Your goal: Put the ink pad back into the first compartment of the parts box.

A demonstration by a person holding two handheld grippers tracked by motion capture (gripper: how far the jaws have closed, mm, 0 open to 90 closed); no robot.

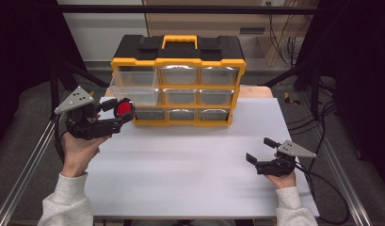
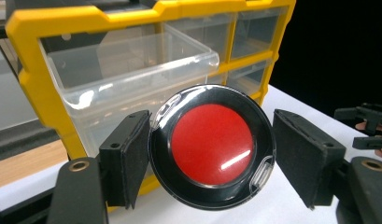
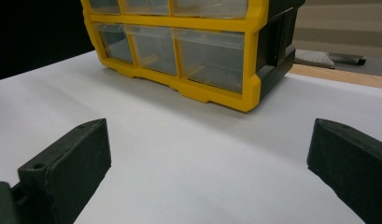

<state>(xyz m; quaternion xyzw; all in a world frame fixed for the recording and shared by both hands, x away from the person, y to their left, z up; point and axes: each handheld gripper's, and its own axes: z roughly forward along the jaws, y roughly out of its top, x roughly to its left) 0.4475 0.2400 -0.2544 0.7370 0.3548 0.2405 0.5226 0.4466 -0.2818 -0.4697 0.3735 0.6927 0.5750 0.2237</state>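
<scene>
At the lower right of the high view, the right gripper [image 1: 260, 149] is resting on the white counter [image 1: 190, 155] with its jaws spread wide and holding nothing, the bare surface showing between them in the right gripper view. At the left of that view, the left gripper [image 1: 116, 111] is being held off the counter in the person's left hand [image 1: 79, 149], and its jaws are standing part open around a round black case with a red centre [image 2: 212, 145]; the left pad is touching the case's rim while the right pad appears just clear of it, so how firmly it is gripped cannot be told. The case is hanging just in front of the pulled-out clear drawer [image 2: 132, 70], at the left of the middle row of the yellow and black organizer [image 1: 178, 80] standing toward the upper centre of the frame. The step in hand looks to be carrying the case to that open drawer; the next move likely calls for lifting it over the drawer's front lip, centring it above the tray and then easing the jaws apart. Counted: one case, one organizer with nine clear drawers in three rows of three, one of them drawn out, and two grippers.
</scene>
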